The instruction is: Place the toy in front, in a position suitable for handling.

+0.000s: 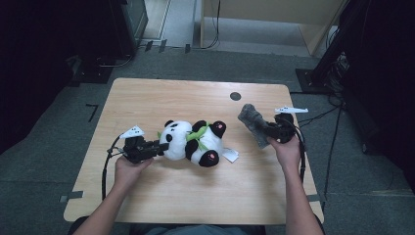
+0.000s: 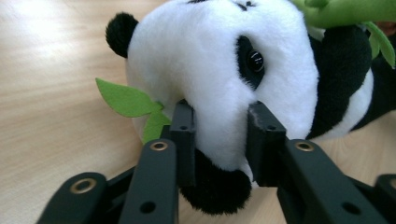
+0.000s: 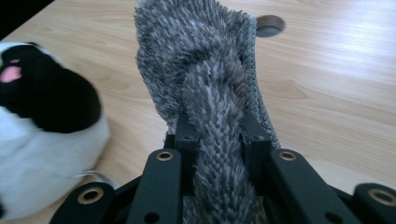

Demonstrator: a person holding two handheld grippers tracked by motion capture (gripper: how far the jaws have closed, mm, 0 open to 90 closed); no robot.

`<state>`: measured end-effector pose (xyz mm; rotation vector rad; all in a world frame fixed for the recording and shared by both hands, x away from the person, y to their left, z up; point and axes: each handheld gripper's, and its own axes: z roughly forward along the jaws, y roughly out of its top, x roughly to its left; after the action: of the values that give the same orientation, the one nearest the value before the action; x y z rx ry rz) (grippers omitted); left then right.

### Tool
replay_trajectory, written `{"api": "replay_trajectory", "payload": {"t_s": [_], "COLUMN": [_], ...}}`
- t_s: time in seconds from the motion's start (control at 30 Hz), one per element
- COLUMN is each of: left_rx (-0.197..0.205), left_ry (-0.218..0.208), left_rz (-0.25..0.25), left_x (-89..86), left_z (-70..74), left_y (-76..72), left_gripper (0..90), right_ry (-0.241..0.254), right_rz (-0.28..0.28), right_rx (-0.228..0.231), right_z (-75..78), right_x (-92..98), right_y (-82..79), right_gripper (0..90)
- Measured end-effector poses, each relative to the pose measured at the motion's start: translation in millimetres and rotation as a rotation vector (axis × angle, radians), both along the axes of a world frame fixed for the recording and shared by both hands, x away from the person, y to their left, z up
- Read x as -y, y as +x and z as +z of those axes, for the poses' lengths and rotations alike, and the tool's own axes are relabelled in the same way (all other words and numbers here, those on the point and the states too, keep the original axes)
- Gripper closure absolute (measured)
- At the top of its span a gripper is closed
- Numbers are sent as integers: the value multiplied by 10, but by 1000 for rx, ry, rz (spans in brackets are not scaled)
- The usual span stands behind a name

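Plush panda [image 1: 193, 142] mid-table [image 1: 195, 196]; cloth [image 1: 253, 125] right of it; hole [image 1: 235, 96] behind.

Light wooden table [image 1: 161, 98] with round grommet hole [image 1: 235, 96] stands on grey carpet floor [image 1: 39, 161]. Dark equipment stands [image 1: 337, 44] flank it; pale wooden furniture [image 1: 274, 12] behind. Cables [image 1: 215, 29] trail on floor.

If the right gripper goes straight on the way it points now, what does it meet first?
Apart from the grey cloth it already holds, the right gripper would probably meet the panda's foot first, though depth is unclear.
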<state>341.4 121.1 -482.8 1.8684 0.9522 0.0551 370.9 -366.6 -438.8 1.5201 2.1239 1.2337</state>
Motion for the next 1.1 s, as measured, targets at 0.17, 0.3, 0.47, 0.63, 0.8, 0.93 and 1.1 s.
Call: {"api": "replay_trajectory", "payload": {"t_s": [0.17,0.3,0.47,0.63,0.8,0.93,1.1], "left_rx": [28,39,59,56,46,56,89], "left_ry": [7,-5,0,23,27,37,70], "left_rz": [-27,-42,-89,-94,-83,-77,-82], "left_x": [-28,-46,-23,81,113,138,135], "left_z": [-25,-22,5,-17,-60,-97,-86], "left_y": [2,12,18,66,129,135,77], "left_gripper": [545,439,238,113,84,97,249], "right_ry": [-11,-15,-34,-24,-47,-39,-43], "right_rz": [39,51,86,104,141,168,194], "right_rx": [11,4,5,11,12,14,9], "right_z": [128,195,324,422,545,634,738], "right_x": [-167,-241,-394,-476,-614,-725,-836], "right_y": [-56,-58,-46,-20,19,39,66], "right_gripper": [742,743,742,742,742,741,741]}}
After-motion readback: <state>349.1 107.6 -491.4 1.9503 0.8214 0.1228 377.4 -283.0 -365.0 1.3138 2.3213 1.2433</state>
